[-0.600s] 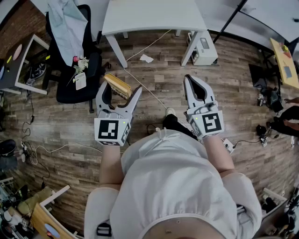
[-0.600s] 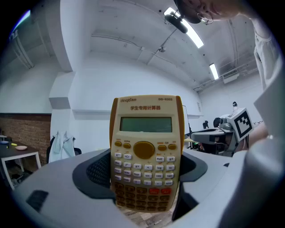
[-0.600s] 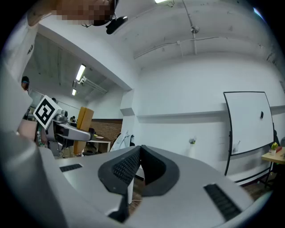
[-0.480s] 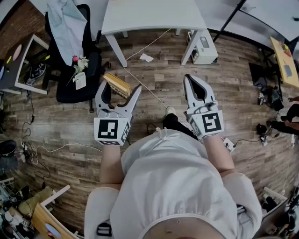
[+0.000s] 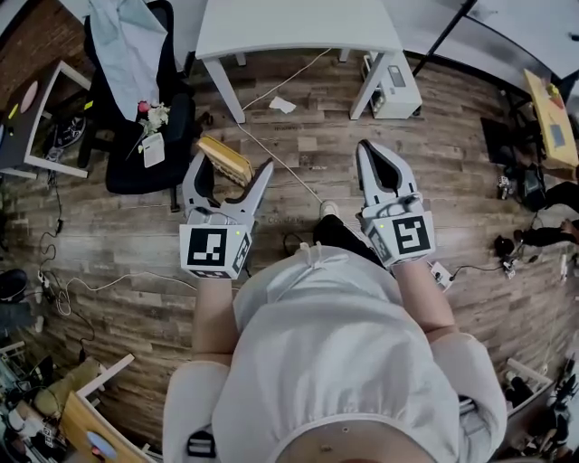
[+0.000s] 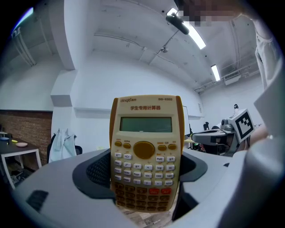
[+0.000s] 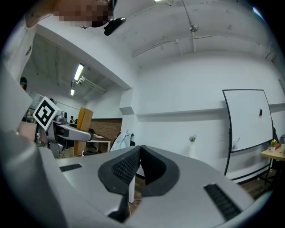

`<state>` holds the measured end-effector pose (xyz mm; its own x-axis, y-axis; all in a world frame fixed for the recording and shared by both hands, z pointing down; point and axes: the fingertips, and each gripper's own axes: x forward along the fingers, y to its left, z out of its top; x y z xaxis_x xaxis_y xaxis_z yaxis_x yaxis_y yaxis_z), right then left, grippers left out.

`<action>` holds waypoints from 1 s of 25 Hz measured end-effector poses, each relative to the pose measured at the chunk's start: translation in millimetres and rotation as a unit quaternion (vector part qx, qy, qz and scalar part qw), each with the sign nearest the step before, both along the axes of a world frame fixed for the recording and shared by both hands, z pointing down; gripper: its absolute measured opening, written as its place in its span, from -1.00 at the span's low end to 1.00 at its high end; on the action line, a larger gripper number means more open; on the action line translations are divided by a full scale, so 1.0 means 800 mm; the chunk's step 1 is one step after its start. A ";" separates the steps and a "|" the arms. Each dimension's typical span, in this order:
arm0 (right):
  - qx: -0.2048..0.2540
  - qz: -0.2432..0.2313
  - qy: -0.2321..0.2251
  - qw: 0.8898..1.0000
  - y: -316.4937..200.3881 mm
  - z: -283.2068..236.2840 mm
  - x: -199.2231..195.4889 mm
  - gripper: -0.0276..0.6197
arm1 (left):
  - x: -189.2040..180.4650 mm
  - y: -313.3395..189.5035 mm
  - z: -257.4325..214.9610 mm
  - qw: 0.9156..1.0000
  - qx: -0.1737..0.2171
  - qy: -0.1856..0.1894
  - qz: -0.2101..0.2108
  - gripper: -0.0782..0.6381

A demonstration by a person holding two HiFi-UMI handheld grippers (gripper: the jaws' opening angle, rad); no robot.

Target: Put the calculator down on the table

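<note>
A yellow calculator (image 5: 226, 160) with a grey display stands upright between the jaws of my left gripper (image 5: 230, 177), which is shut on it at a wide spread. In the left gripper view the calculator (image 6: 146, 151) fills the middle, keys facing the camera, its lower half between the dark pads (image 6: 95, 171). My right gripper (image 5: 376, 159) is held level beside it, shut and empty; its pads (image 7: 127, 167) meet in the right gripper view. Both are held over the wooden floor, short of the white table (image 5: 298, 27).
A black chair (image 5: 136, 99) draped with cloth stands to the left of the table. A white box (image 5: 395, 86) sits by the table's right leg. Cables (image 5: 280, 172) run across the floor. More desks and clutter line the left and right edges.
Both grippers keep their places and the calculator stays in the left jaws. Only the head view has shifted slightly.
</note>
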<state>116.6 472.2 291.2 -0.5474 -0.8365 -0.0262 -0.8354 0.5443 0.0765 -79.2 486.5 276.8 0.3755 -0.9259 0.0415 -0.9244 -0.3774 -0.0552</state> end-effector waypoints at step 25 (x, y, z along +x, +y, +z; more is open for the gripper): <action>-0.075 -0.063 0.012 0.995 -0.391 0.069 -0.036 -0.90 | -0.020 -0.362 0.068 0.995 -0.083 -0.003 -0.045 0.36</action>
